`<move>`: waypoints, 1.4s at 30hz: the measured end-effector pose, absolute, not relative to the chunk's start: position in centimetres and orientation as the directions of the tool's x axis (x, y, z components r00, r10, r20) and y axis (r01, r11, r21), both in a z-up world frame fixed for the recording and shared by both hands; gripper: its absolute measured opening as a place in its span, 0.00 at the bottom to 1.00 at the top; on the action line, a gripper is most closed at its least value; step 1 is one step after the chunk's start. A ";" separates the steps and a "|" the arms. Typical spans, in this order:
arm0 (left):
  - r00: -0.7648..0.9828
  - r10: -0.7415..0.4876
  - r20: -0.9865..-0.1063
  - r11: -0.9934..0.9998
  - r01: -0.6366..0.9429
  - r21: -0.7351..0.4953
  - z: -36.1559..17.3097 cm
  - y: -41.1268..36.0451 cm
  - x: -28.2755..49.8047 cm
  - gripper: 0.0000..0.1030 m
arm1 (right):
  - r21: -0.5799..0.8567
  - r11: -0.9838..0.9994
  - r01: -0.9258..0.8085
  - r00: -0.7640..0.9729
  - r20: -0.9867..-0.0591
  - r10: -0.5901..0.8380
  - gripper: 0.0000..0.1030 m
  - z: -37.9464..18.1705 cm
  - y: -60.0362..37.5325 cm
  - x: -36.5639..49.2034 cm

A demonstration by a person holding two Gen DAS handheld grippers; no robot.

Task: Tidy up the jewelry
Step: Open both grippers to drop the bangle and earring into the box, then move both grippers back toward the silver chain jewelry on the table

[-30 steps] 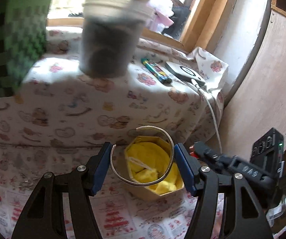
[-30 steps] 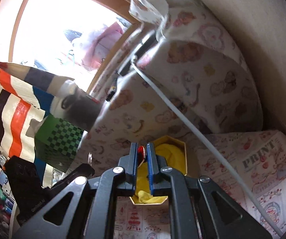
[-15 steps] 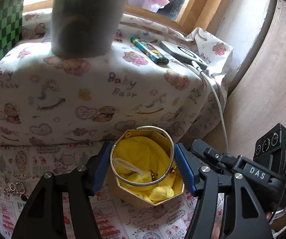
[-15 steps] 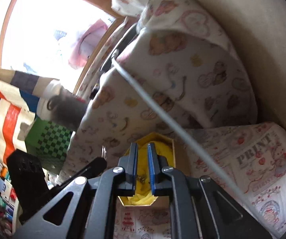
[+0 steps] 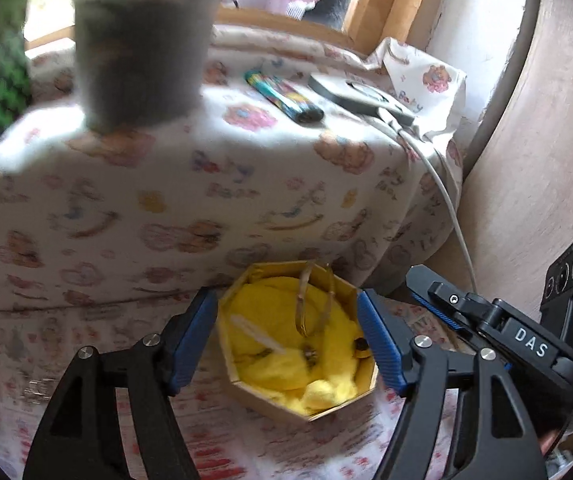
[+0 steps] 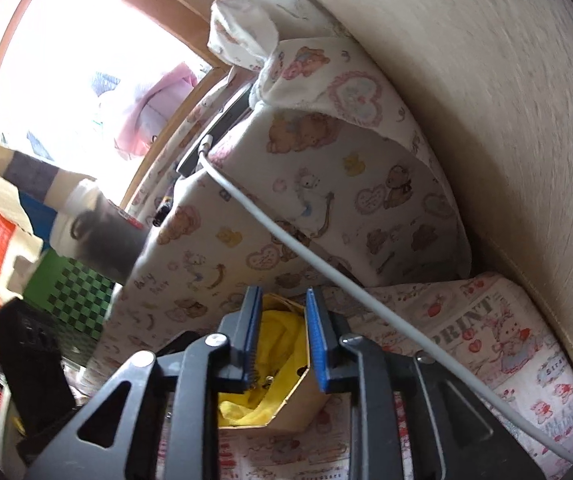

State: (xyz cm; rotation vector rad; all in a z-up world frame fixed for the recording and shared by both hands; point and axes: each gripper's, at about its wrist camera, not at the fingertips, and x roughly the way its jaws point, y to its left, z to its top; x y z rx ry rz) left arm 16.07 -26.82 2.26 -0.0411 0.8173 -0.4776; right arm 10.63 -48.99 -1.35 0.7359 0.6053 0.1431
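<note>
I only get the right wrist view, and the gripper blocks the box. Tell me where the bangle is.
Observer: The bangle is inside the hexagonal box, leaning on the yellow lining.
Operator: Report the left gripper.
Observer: The left gripper straddles the box with its jaws opening and is not gripping the bangle.
Operator: Check for loose jewelry outside the box.
Observer: A small glinting piece lies on the printed cloth left of the box. It is too blurred to name.
</note>
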 end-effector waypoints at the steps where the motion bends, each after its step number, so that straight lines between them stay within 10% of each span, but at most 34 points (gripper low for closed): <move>1: 0.607 -0.410 -0.681 0.900 0.391 -0.194 2.7 -26.3 15.6 0.69 | 0.658 0.749 0.077 0.819 -0.470 0.328 0.24 -1.2 -48.7 10.7; 8: 0.781 -0.297 -0.550 0.940 0.341 -0.023 6.6 -21.7 10.9 0.78 | 0.593 0.805 0.014 0.830 -0.455 0.322 0.27 0.5 -46.1 10.0; 25: 0.911 -0.194 -0.365 0.980 0.192 -0.042 9.9 -12.2 4.3 0.93 | 0.333 0.934 -0.133 0.876 -0.402 0.268 0.43 3.6 -37.9 6.3; 42: 0.902 -0.112 -0.418 0.993 0.090 -0.071 4.4 -7.8 7.0 0.99 | 0.261 0.961 -0.086 0.905 -0.383 0.185 0.93 2.8 -36.0 6.0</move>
